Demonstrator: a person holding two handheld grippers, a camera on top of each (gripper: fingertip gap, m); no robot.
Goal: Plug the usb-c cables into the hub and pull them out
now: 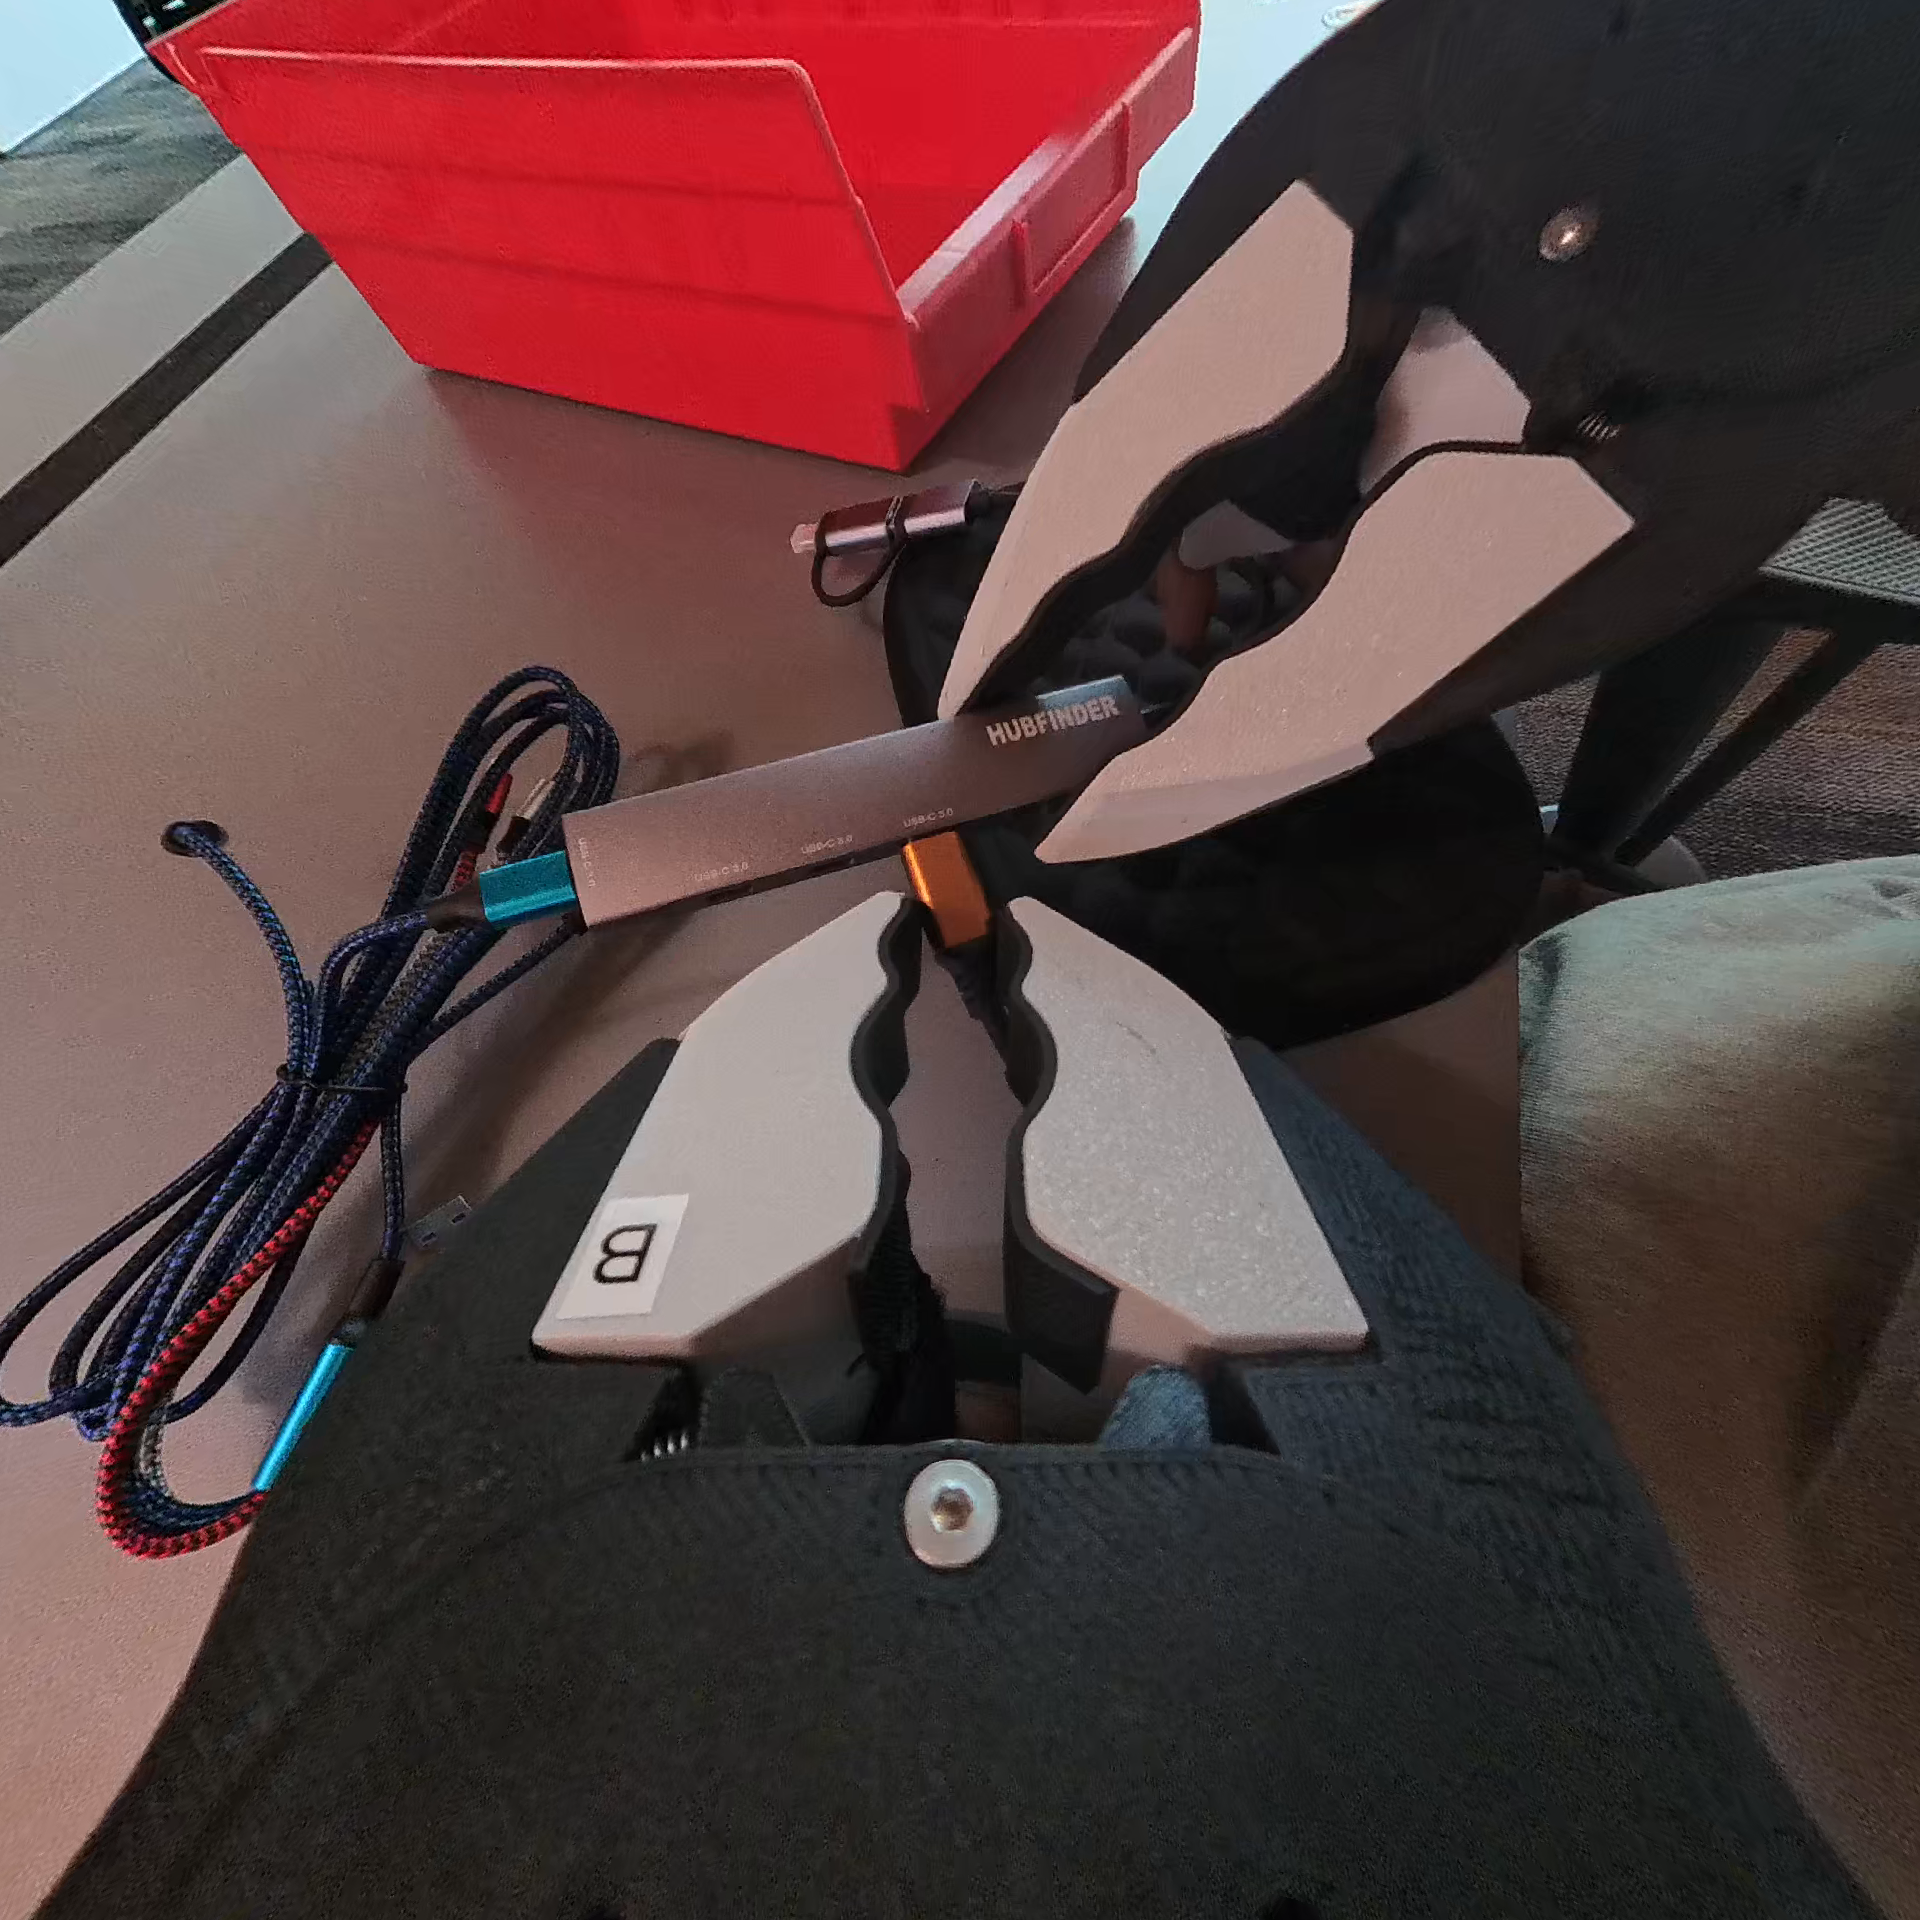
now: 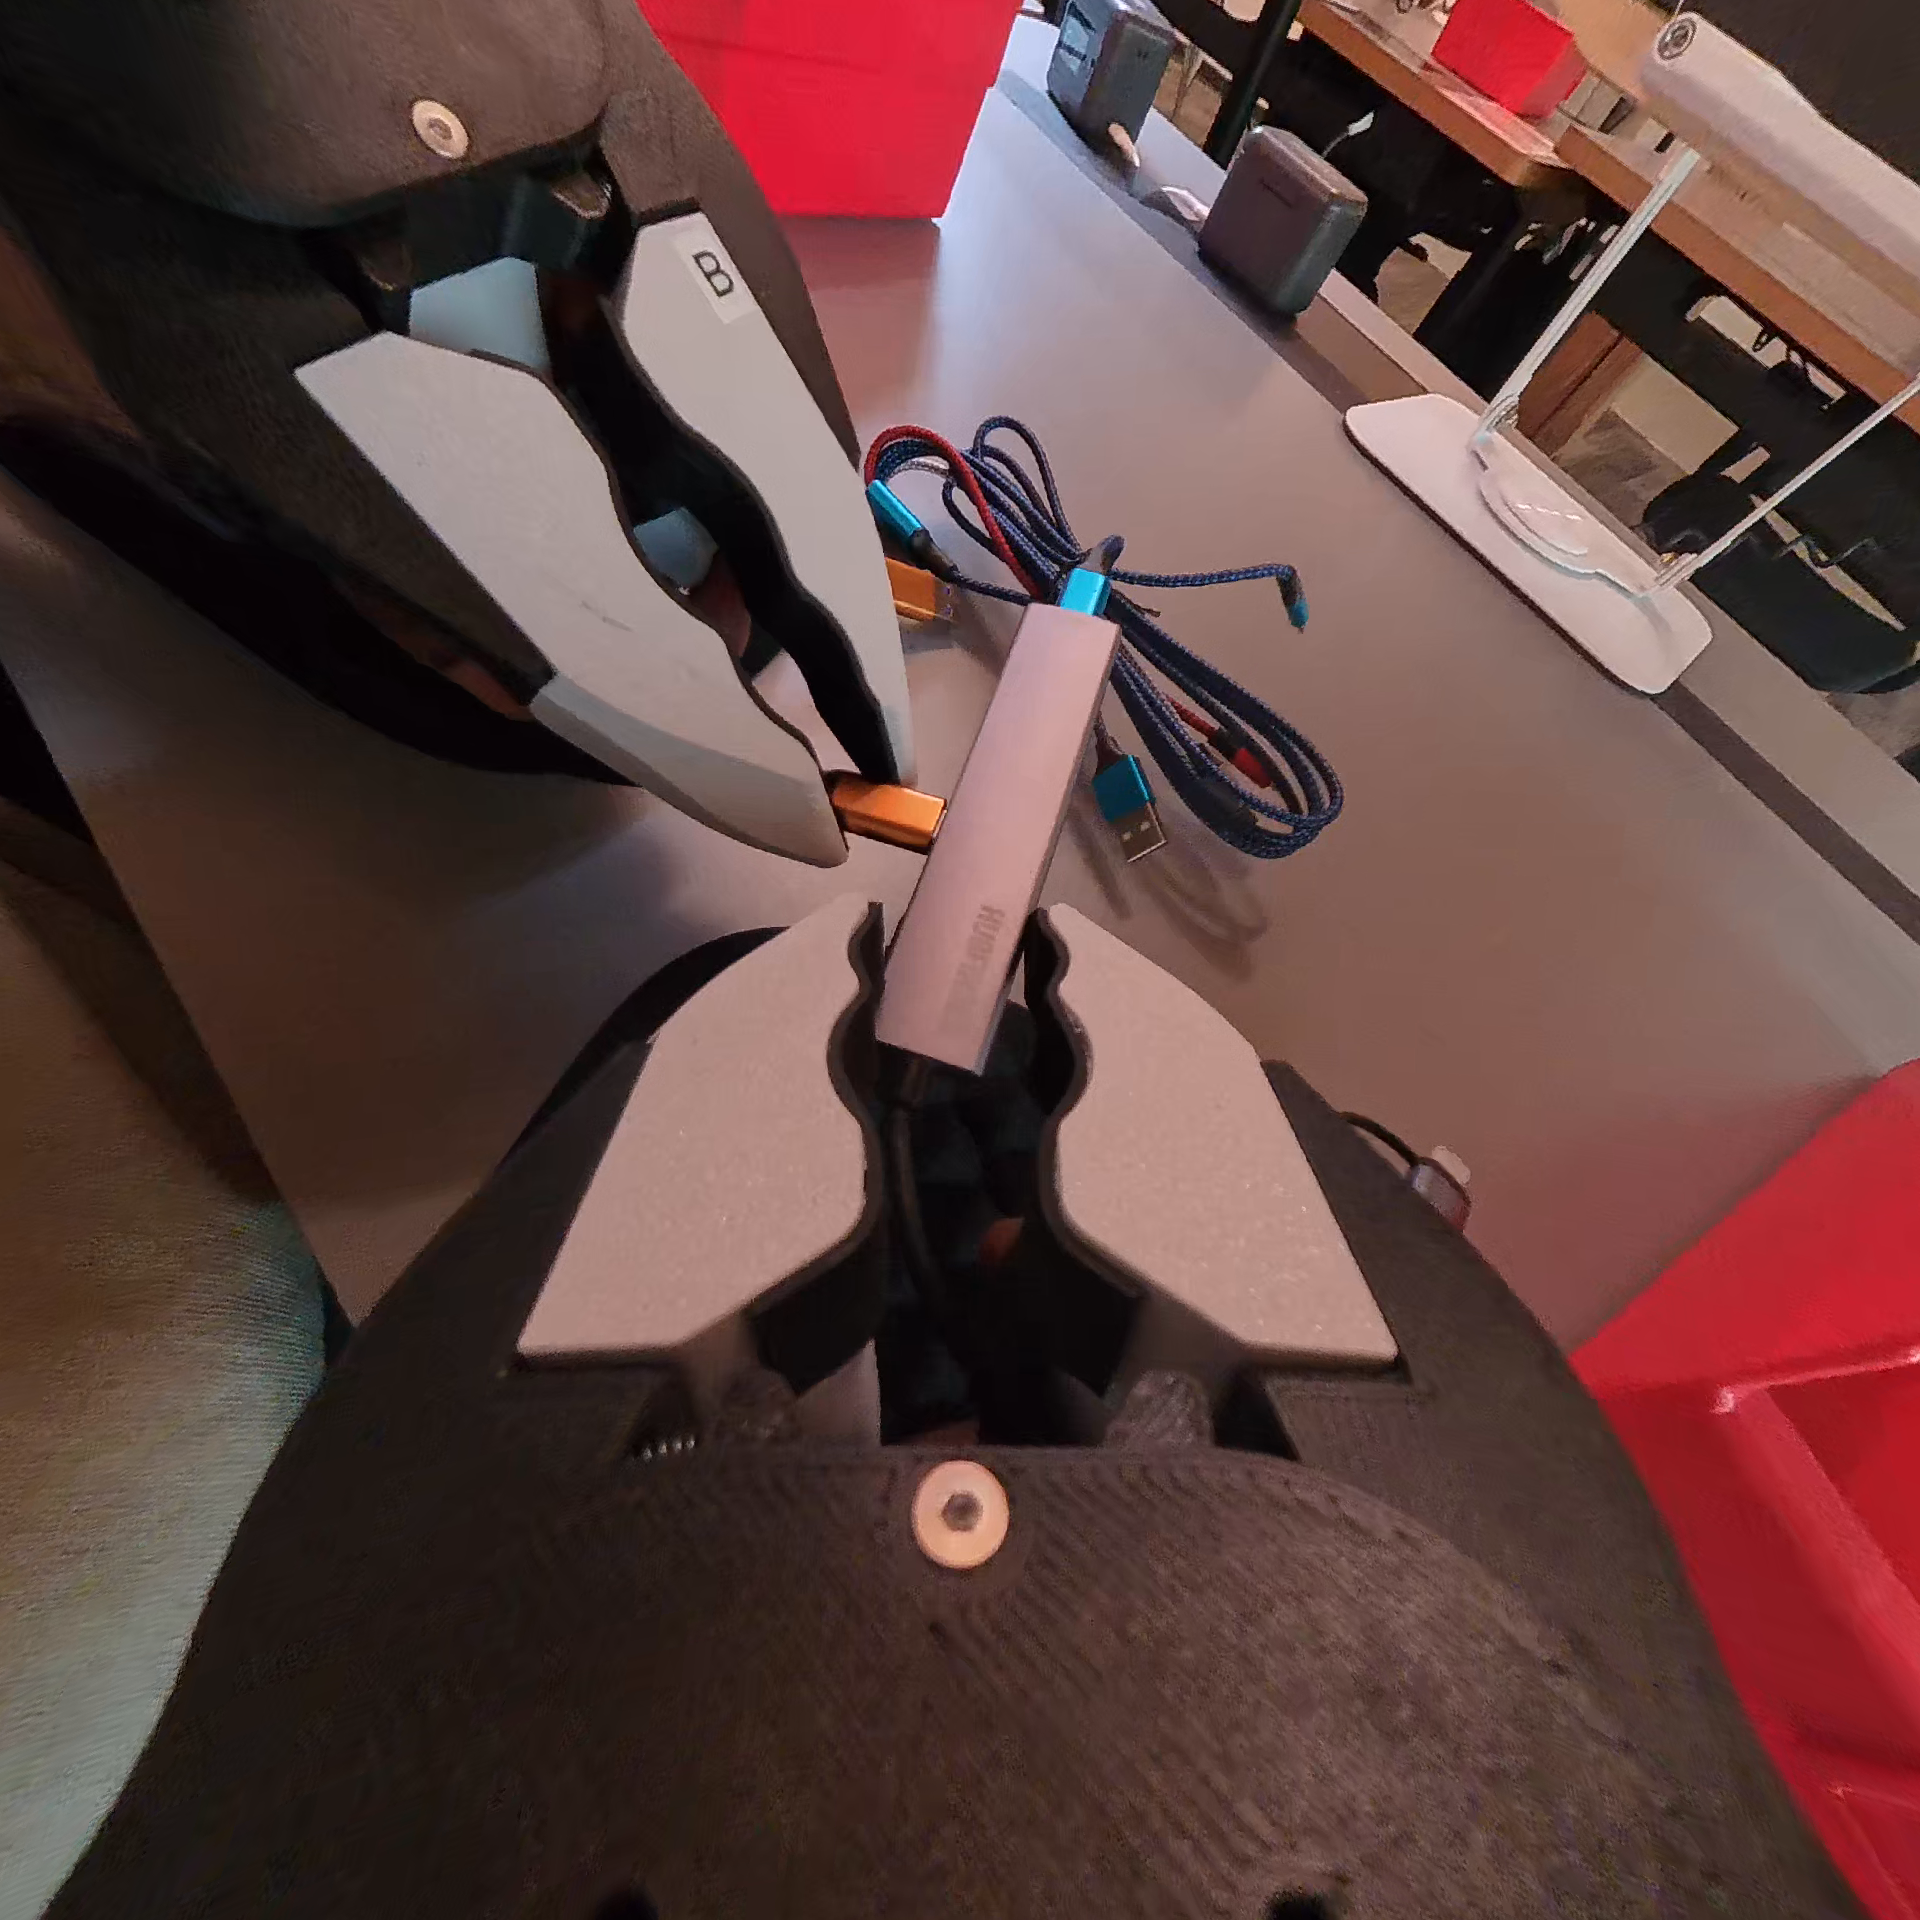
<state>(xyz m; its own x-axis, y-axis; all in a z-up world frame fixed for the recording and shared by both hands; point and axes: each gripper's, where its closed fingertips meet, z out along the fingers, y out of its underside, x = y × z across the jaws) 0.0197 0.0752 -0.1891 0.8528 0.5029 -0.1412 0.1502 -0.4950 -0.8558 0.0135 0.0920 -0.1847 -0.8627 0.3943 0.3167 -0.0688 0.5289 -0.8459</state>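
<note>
A grey bar-shaped hub (image 1: 831, 800) is held above the table by my right gripper (image 2: 961, 935), which is shut on its near end; the hub also shows in the right wrist view (image 2: 1023, 800). My left gripper (image 1: 951, 914) is shut on an orange USB-C plug (image 1: 943, 888) that sits against a port on the hub's side; the plug also shows in the right wrist view (image 2: 888, 810). A blue USB-C plug (image 1: 525, 888) is seated in the hub's far end. The right gripper (image 1: 1049, 774) shows in the left wrist view and the left gripper (image 2: 868, 821) in the right wrist view.
A bundle of braided blue and red cables (image 1: 301, 1060) lies on the table left of the hub. A red bin (image 1: 665, 197) stands behind. A small grey adapter (image 1: 904, 514) lies near it. A second red bin (image 2: 1766, 1455) and a white stand base (image 2: 1527, 540) are to the right. Less than 4 cm separates the two grippers' tips.
</note>
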